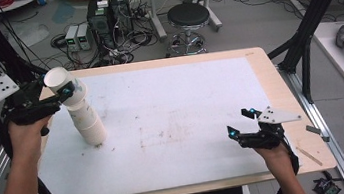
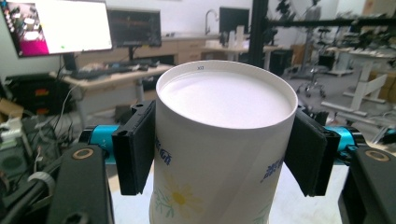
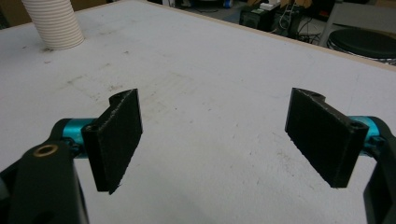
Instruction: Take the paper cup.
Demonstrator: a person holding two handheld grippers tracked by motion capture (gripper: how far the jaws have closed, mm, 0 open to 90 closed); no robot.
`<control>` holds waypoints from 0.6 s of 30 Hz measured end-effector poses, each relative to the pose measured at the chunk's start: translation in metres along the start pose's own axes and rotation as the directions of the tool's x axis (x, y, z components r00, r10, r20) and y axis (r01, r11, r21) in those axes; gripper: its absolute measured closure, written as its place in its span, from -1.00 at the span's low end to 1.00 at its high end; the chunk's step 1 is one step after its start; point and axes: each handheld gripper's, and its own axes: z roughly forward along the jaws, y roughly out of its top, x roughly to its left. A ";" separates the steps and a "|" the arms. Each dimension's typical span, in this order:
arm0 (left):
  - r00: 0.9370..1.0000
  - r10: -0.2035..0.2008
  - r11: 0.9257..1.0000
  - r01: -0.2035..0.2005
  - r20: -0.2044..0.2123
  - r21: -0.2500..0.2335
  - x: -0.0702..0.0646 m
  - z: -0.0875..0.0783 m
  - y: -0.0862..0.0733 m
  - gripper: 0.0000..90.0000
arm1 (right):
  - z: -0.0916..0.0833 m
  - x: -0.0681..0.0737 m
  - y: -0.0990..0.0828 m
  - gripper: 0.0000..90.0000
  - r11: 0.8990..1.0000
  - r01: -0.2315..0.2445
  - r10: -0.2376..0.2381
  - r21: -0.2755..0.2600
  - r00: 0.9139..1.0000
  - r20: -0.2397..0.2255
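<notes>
A leaning stack of upside-down white paper cups [image 1: 87, 120] stands on the left part of the white table mat [image 1: 177, 111]. My left gripper [image 1: 61, 90] is shut on the top cup [image 1: 59, 80] and holds it tilted at the top of the stack. In the left gripper view this cup [image 2: 224, 140], with a daisy print and its base upward, sits between the two black pads [image 2: 135, 144], which press on its sides. My right gripper [image 1: 240, 122] hovers low over the mat's right front, open, with nothing between its fingers [image 3: 219, 140]. The ribbed stack [image 3: 53, 21] shows far off in the right gripper view.
A thin wooden stick [image 1: 309, 155] lies on the table's bare wood strip at the right front. Beyond the far edge stand a black stool [image 1: 188, 16] and electronics boxes with cables [image 1: 99, 21]. Black frame posts [image 1: 316, 5] rise at both sides.
</notes>
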 end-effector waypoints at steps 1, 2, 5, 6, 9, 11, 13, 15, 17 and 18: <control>1.000 0.001 1.000 -0.001 0.016 -0.001 -0.003 0.002 0.001 -0.27 | 0.000 0.000 0.000 -0.58 1.000 0.002 -0.002 -0.001 1.000 -0.006; 0.999 0.006 1.000 -0.006 0.035 0.003 -0.007 0.003 0.002 -0.27 | 0.001 0.000 0.001 -0.58 1.000 0.000 0.000 0.000 1.000 -0.011; 0.993 0.009 1.000 -0.010 0.116 0.010 -0.025 0.016 -0.002 -0.27 | 0.004 0.002 0.001 -0.58 1.000 -0.012 0.012 0.005 0.999 -0.046; 0.991 0.013 1.000 -0.015 0.130 0.016 -0.030 0.019 -0.004 -0.27 | 0.005 0.002 0.001 -0.61 1.000 -0.010 0.011 0.007 0.999 -0.050; 0.986 0.017 0.999 -0.022 0.166 0.026 -0.039 0.027 -0.008 -0.27 | 0.009 0.004 0.001 -0.61 1.000 -0.014 0.016 0.023 0.997 -0.071; 0.977 0.012 0.999 -0.020 0.211 0.036 -0.051 0.037 -0.015 -0.27 | 0.010 0.005 0.001 -0.61 0.999 -0.008 0.011 0.034 0.996 -0.094; 0.974 0.011 0.999 -0.021 0.224 0.042 -0.055 0.040 -0.017 -0.28 | 0.011 0.006 0.002 -0.61 0.999 -0.005 0.009 0.037 0.995 -0.099; 0.969 0.002 0.998 -0.016 0.247 0.054 -0.062 0.047 -0.024 -0.28 | 0.013 0.006 0.002 -0.61 0.999 0.003 0.001 0.038 0.995 -0.102; 0.960 -0.017 0.998 -0.001 0.278 0.064 -0.071 0.057 -0.036 -0.28 | 0.014 0.007 0.003 -0.61 0.999 0.007 -0.003 0.039 0.995 -0.104; 0.960 -0.017 0.998 -0.001 0.278 0.064 -0.071 0.057 -0.036 -0.28 | 0.015 0.008 0.004 -0.61 0.999 0.012 -0.008 0.038 0.995 -0.103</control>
